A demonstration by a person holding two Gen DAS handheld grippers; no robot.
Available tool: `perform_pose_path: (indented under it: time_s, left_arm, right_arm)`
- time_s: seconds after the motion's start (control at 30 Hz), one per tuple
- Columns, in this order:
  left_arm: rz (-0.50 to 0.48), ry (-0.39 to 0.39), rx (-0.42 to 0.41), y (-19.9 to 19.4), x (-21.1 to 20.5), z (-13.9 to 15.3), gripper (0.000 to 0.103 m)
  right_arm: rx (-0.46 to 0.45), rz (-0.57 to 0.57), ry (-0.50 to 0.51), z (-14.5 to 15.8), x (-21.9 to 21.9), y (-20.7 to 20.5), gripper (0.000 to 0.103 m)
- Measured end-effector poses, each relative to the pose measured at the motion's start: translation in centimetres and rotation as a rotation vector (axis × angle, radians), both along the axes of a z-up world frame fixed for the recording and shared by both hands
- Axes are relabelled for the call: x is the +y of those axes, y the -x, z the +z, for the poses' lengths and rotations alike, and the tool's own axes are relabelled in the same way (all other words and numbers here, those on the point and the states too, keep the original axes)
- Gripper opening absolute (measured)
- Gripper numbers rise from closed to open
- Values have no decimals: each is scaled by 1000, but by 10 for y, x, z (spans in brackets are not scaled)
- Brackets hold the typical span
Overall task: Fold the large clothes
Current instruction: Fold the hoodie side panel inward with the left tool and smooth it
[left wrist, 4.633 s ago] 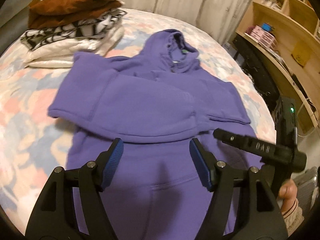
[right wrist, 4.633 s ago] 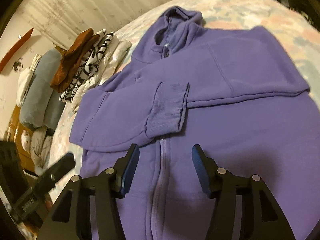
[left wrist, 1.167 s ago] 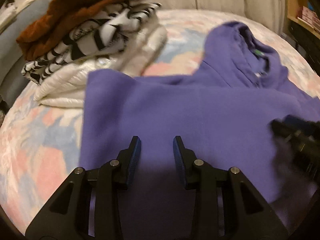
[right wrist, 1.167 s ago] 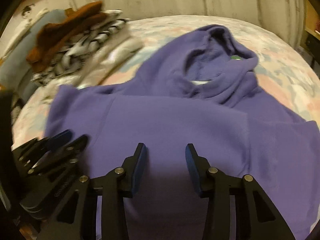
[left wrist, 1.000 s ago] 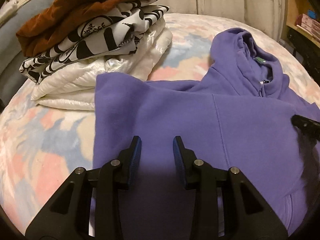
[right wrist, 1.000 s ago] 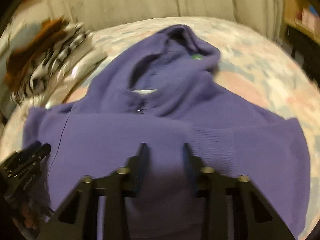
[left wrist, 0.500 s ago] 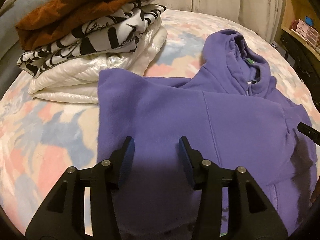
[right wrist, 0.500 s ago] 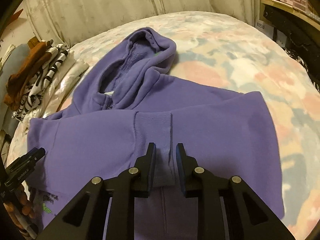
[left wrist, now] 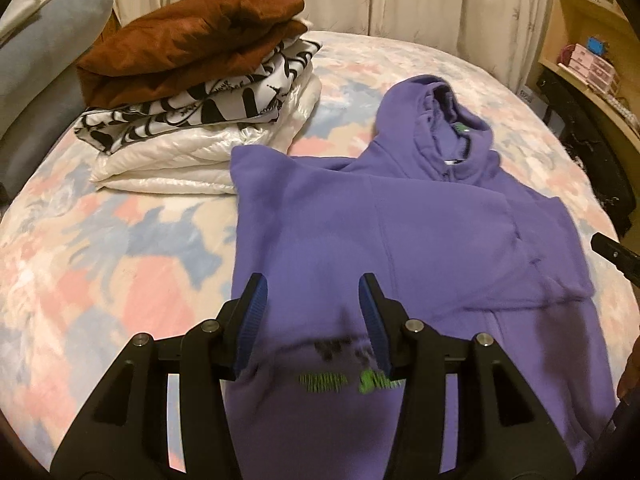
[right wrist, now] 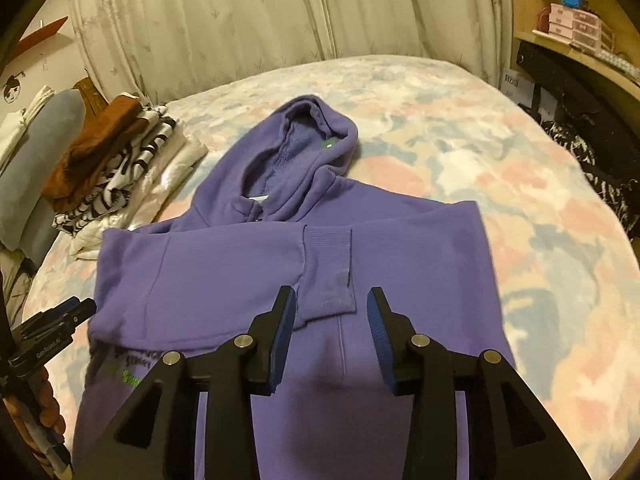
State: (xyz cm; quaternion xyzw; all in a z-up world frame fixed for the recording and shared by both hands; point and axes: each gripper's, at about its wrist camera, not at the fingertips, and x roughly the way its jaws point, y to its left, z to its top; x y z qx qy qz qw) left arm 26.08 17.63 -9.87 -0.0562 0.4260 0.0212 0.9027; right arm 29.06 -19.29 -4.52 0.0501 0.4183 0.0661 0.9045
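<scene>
Both tongs lifted back, right tongs [right wrist: 331, 322] opening, left tongs [left wrist: 313, 318] released, purple hoodie [left wrist: 400, 240] below them.

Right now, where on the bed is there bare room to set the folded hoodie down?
Bare bedspread lies beyond the hood and right of the purple hoodie. Another patch sits left of it, below the folded pile. That pile touches the hoodie's shoulder, so it's crowded there.

Purple hoodie [right wrist: 400, 248] flat on bed [right wrist: 540, 184]
</scene>
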Motion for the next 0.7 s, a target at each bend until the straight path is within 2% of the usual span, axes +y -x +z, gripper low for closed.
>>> perform_pose_path:
  time_s: [0.17,0.3,0.37,0.57,0.7]
  left_arm:
    - [-17,32,-21,43,2,25,63]
    - [-45,70,-37,78,2,43,69]
    - [-61,82,-45,100,0,50,71]
    - [-104,81,-59,158,-5,56,71]
    - [-138,102,-18,190,-5,46,71]
  right_arm:
    - [-42,10,11,32,-4,58,38]
    - [-76,15,19,52,-9,106,54]
    - [-95,17,30,59,-12,134,58]
    - [-87,53,36,61,-18,214,58]
    - [-59,82,18,53,-30,267,58]
